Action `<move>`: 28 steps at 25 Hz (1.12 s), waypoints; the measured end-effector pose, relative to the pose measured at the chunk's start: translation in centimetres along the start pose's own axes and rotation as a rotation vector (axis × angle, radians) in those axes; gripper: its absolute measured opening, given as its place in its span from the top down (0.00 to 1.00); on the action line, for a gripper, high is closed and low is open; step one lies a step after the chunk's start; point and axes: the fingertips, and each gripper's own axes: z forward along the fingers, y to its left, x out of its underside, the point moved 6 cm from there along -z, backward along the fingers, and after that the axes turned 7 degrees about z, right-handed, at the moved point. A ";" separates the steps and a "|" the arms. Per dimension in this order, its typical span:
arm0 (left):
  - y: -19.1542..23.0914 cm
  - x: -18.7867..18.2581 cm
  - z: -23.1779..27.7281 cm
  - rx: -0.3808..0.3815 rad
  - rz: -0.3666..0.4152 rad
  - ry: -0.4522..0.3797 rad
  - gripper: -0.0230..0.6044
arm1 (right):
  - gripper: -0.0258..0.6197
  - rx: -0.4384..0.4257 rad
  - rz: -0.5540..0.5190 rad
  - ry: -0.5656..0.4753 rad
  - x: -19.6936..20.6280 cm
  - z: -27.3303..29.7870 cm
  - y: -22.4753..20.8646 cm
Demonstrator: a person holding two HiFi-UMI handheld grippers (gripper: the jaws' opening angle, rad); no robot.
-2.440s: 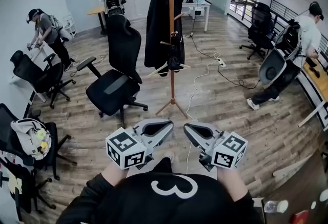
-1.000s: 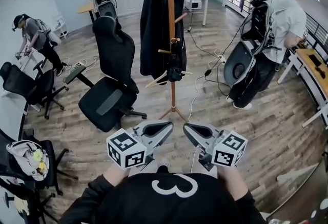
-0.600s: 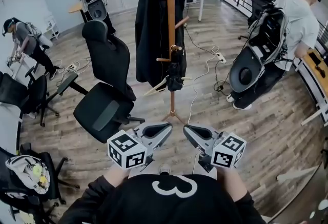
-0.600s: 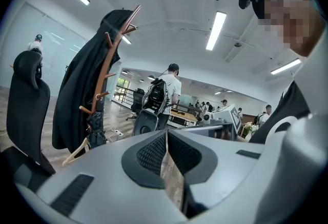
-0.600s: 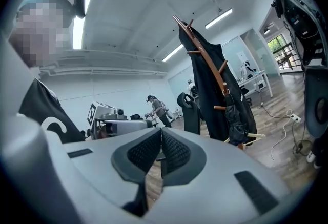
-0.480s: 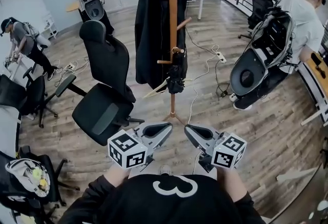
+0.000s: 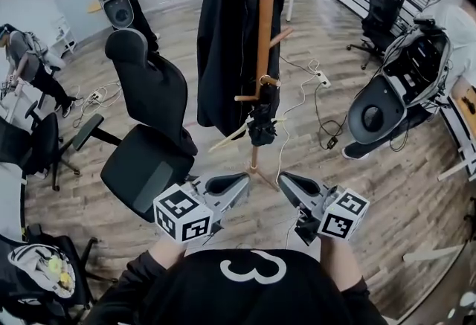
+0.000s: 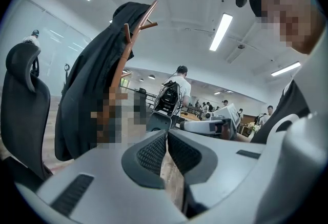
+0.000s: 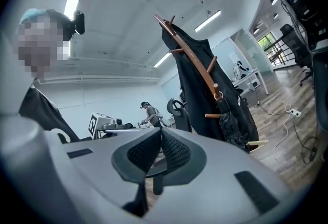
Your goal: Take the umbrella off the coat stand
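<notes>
Stand (image 7: 265, 26) nearer, umbrella (image 7: 262, 121) blk, folded, hung

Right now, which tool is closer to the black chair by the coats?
Left. The left tool sits just right of the black office chair; the right tool sits farther right.

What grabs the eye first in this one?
A wooden coat stand rises mid-room in the head view, a black coat draped over it and a folded black umbrella hanging from a low peg. Below, the left claw and right claw sit shut and empty.
</notes>
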 end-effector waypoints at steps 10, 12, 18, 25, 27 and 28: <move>2.9 0.0 1.6 -0.001 -0.010 -0.013 0.92 | 0.92 0.063 -0.057 0.021 -1.0 1.3 -3.3; 3.8 -0.7 2.0 -0.007 -0.012 -0.013 0.92 | 0.92 0.068 -0.070 0.031 -2.1 2.1 -4.1; 6.4 -2.0 3.6 -0.024 -0.020 -0.022 0.92 | 0.91 0.067 -0.090 0.052 -4.6 4.1 -6.7; 9.3 -2.5 5.5 -0.051 -0.036 -0.024 0.92 | 0.91 0.061 -0.116 0.105 -6.2 6.5 -10.0; 10.1 -2.6 5.9 -0.057 -0.042 -0.025 0.92 | 0.91 0.064 -0.118 0.113 -6.7 7.2 -10.9; 10.5 -2.7 6.1 -0.060 -0.045 -0.026 0.92 | 0.89 0.064 -0.120 0.116 -6.9 7.5 -11.3</move>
